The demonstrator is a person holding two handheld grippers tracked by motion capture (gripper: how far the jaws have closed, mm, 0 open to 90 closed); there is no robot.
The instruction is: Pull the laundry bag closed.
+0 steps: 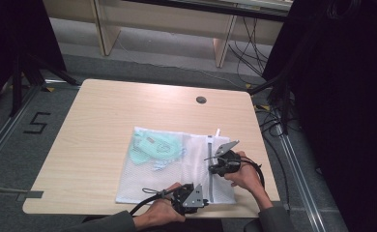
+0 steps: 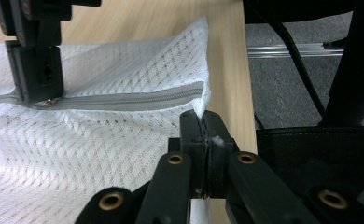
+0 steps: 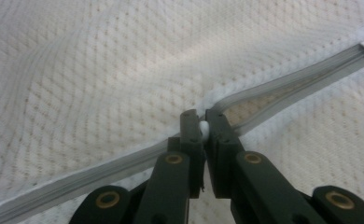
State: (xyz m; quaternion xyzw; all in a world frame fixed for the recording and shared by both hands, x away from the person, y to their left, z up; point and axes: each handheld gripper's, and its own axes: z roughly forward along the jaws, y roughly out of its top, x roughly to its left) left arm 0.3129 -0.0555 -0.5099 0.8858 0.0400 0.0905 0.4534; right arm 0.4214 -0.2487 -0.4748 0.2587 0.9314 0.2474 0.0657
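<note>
The pale wooden table [image 1: 104,125] stands on grey carpet, with a shelf unit beyond it at 12 o'clock and dark curtains at both sides. On it, toward the near right quarter, lies your work: a flat white mesh laundry bag [image 1: 174,171] with a grey zipper [image 1: 210,164] running along its right-hand part and a mint-green garment [image 1: 155,147] showing through the netting at the bag's 11 o'clock.

Expect it to be light, limp and slippery on the wood. The mesh will bunch and lift rather than resist, so you need 1 anchor and 1 puller.

Your left gripper [image 2: 202,122] is clamped tight on the bag's near corner, right at the zipper's end; that is a sound anchor. Your right gripper [image 3: 202,122], at 12 o'clock from the left one, is pinched shut on the small white zipper tab [image 3: 203,126]. Behind it the teeth look joined; ahead they gape slightly. Pull along the track, not upward, and keep the fabric taut between both grips.
</note>
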